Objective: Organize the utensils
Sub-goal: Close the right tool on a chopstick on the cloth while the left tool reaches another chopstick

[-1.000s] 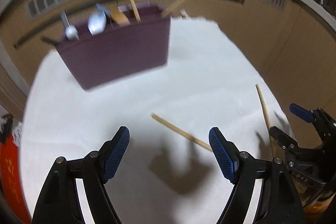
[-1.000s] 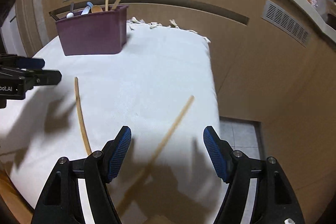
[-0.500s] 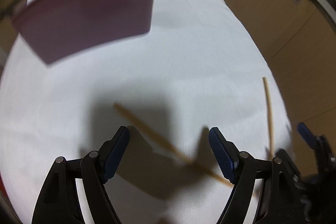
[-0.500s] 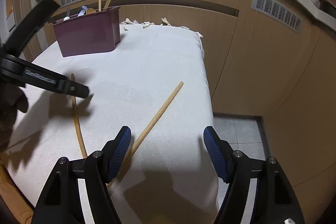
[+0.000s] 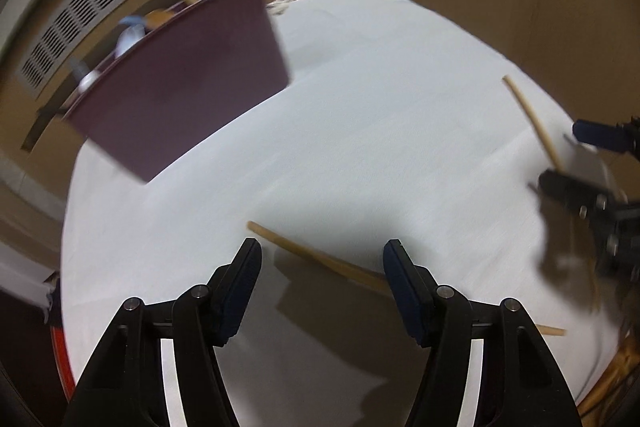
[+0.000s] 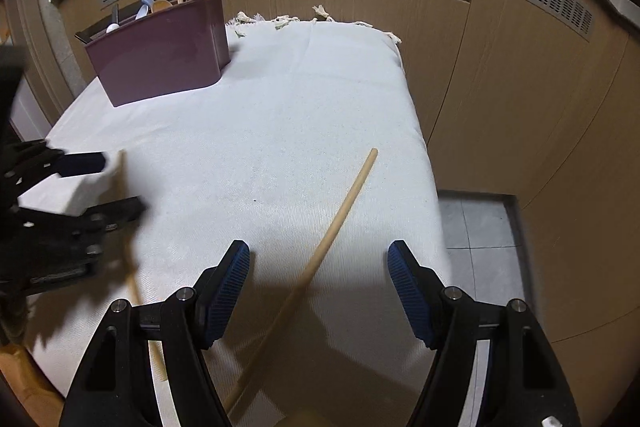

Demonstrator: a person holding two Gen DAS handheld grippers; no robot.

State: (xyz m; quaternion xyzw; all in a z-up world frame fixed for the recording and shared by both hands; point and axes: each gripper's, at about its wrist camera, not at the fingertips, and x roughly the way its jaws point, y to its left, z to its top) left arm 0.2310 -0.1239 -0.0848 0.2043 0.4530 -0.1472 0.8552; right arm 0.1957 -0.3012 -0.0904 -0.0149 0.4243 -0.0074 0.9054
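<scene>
pickup step: both tongs unclosed, nothing gripped. left gripper [image 5: 322, 279], jaws just narrowing, straddles one chopstick [image 5: 316, 259] on the cloth [image 5: 380, 115]; right gripper [image 6: 318, 287] straddles another chopstick [image 6: 340, 211]. nxt: jaws to be lowered & shut, sticks then carried to the bin [image 6: 160, 63].

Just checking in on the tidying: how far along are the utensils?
Done: spoons and two chopsticks stand in the purple bin. In hand: nothing yet; the left gripper, its jaws just narrowing, straddles one chopstick, and the right gripper, open, straddles the other. Left: gripping and binning both.
</scene>
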